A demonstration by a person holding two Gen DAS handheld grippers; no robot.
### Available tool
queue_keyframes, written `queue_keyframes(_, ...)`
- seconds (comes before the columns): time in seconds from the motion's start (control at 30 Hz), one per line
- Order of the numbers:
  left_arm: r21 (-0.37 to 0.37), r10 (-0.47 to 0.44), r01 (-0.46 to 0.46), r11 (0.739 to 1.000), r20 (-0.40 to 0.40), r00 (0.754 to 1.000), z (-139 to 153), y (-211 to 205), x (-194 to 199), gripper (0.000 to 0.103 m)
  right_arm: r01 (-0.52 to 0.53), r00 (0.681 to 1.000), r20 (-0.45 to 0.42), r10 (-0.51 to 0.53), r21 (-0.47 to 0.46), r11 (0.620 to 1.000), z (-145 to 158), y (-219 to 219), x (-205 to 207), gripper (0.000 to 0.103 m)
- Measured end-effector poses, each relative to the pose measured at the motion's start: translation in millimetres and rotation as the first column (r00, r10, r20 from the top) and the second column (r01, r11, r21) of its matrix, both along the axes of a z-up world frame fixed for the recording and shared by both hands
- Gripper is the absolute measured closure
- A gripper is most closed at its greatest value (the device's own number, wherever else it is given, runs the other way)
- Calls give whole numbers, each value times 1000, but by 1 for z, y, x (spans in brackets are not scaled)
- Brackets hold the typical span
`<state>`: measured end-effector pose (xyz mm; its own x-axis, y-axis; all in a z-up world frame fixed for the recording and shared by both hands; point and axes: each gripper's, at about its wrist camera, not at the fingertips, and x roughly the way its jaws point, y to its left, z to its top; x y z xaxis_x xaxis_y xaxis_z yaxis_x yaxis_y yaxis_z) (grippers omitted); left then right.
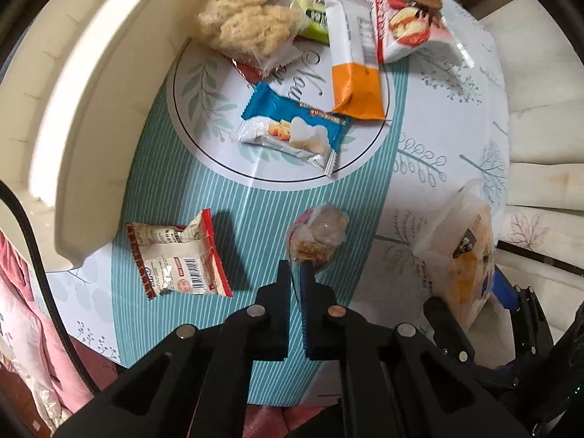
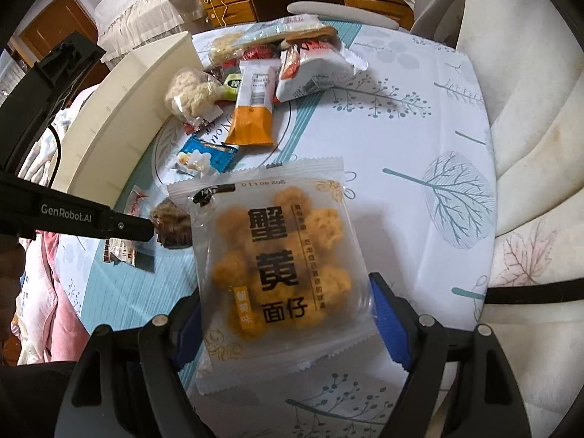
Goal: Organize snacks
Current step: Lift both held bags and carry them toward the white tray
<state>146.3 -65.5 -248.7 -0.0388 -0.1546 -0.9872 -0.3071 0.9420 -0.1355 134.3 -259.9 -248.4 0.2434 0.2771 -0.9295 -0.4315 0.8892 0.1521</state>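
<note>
My left gripper points down over the table and is shut on the edge of a small clear-wrapped brown snack, which hangs above the striped tablecloth. In the right wrist view the same gripper comes in from the left with the brown snack at its tip. My right gripper is shut on a wide translucent packet of yellow snack balls, its blue pads pressing on both sides. That packet also shows at the right edge of the left wrist view.
A cream tray lies along the table's left side. Loose on the cloth are a blue packet, a red-and-white packet, an orange-and-white bar and a puffed-rice cake. A cushioned chair stands to the right.
</note>
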Motion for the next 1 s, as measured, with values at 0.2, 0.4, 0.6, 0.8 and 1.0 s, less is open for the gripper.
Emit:
queue_keyframes(0.2,-44,-20,22,999,49,999,31,16,-6,100,23,999,26,-23,-12,1000,11,9,-7,22)
queue_keyframes(0.4,-69,-103,108,992,76,992,57,24,-3,100,83,995,61,-82,-12,996,24,23,-13,22)
queue_keyframes(0.6,-98,-195,202,975,69,978,35,23,5,78,186,980,77,-185,-3,983,31,30,-26,22)
queue_keyframes(0.8,-65,-281,285,956,67,958,12,6,9,47,278,958,66,-278,7,960,31,20,-37,22)
queue_keyframes(1.0,-30,-298,300,954,37,954,-21,-8,13,33,321,946,57,-320,-7,947,29,1,-40,22)
